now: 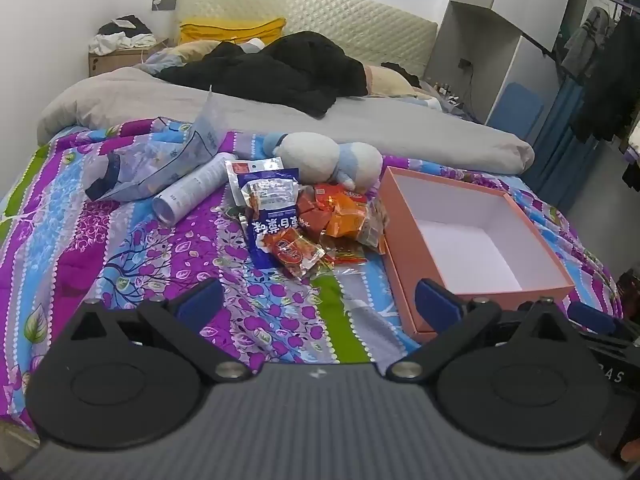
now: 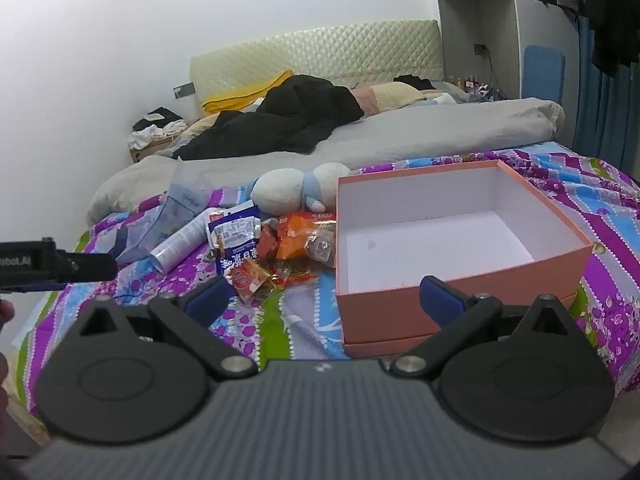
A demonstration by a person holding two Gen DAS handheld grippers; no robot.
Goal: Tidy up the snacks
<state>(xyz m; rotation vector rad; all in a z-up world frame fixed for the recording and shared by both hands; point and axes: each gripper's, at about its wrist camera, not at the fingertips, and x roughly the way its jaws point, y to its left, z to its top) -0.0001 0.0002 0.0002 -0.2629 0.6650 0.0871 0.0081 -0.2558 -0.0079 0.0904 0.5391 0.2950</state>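
Crinkly snack packets (image 1: 308, 220), orange, red and one blue-and-white pouch, lie heaped on the patterned bedspread (image 1: 168, 248) just left of the open pink box (image 1: 404, 240); the blue pouch's length runs toward the headboard. Left gripper (image 1: 318, 300) and right gripper (image 2: 324, 294) both gape wide, holding nothing.

Wide-open left tongs (image 1: 318, 304) hover over snack packets (image 1: 304, 216) beside pink box (image 1: 404, 240).

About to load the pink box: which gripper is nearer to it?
Right. The right gripper hangs open with one finger in front of the pink box's near wall. The left gripper, also open, sits off the box's left near corner, facing the snack pile.
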